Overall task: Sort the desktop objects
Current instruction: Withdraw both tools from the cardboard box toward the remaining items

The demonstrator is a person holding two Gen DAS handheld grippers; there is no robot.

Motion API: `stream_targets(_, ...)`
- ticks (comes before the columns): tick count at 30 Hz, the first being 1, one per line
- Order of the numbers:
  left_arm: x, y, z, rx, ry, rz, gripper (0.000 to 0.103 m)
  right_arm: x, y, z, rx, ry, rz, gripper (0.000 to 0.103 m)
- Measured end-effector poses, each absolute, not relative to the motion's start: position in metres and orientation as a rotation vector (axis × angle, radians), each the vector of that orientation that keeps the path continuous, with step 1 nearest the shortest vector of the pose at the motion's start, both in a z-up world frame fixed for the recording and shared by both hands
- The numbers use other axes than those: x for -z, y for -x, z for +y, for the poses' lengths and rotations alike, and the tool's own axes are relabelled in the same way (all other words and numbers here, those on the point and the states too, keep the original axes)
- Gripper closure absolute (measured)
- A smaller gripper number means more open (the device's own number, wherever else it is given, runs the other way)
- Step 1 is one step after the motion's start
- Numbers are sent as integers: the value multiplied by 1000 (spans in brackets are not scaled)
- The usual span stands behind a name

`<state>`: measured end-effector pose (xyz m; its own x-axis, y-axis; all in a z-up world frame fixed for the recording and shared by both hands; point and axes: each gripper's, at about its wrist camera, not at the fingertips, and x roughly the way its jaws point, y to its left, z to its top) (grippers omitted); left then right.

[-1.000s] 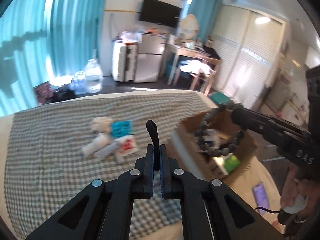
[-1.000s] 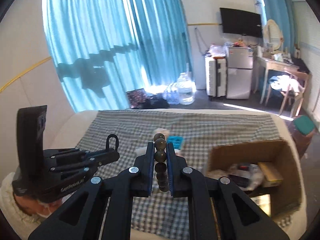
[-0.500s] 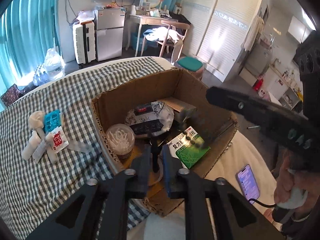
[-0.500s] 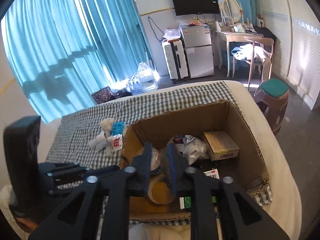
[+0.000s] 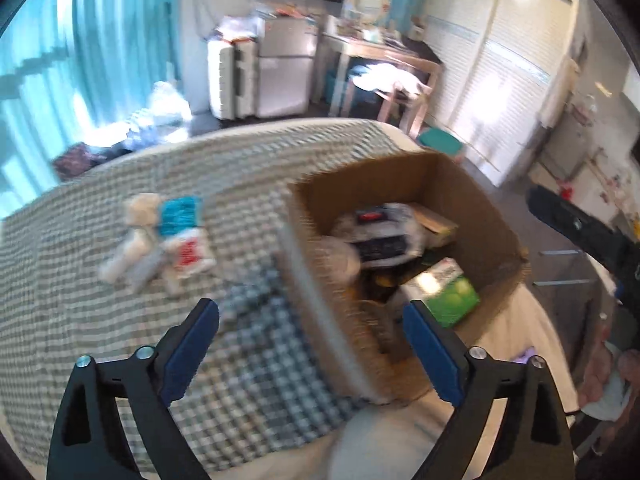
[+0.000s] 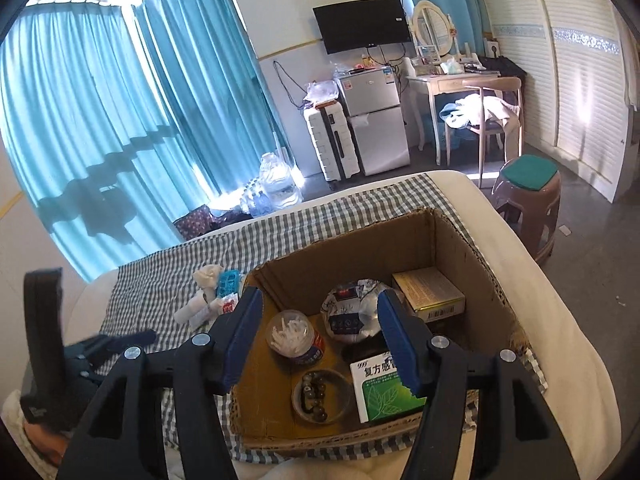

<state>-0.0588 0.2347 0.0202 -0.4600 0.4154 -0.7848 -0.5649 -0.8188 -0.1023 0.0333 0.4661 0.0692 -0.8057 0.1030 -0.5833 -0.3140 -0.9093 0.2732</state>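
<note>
A cardboard box (image 6: 460, 240) stands on the checked cloth (image 6: 160, 284). In it lie a dark bead bracelet (image 6: 316, 394) inside a tape roll, a cotton swab jar (image 6: 294, 338), a green medicine box (image 6: 386, 390), a yellow box (image 6: 430, 292) and a foil pack (image 6: 352, 312). My right gripper (image 6: 320, 340) is open and empty above the box. My left gripper (image 5: 312, 340) is open and empty over the box's left wall (image 5: 320, 300); this view is blurred. A pile of small items (image 5: 164, 236) lies on the cloth left of the box, also in the right wrist view (image 6: 212, 296).
The box (image 5: 472, 200) sits near the bed's right edge. The left gripper's body (image 6: 52, 360) shows at the lower left of the right wrist view. A stool (image 6: 528, 192), a desk with chair (image 6: 472, 100) and a small fridge (image 6: 376, 120) stand beyond the bed.
Both grippers have opened. The bead bracelet left the right gripper and now lies in the box. The black item left the left gripper. The left gripper has swung back toward the cloth.
</note>
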Motion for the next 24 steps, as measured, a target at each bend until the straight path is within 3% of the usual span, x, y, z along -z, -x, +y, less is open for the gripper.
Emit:
stream_targets(13, 3, 79, 84, -2646, 1220, 212, 0, -48, -5, 349, -2912, 873, 470, 34)
stream_targets(24, 58, 117, 50, -2649, 1309, 158, 0, -12, 64, 286, -2924, 1034, 315, 34)
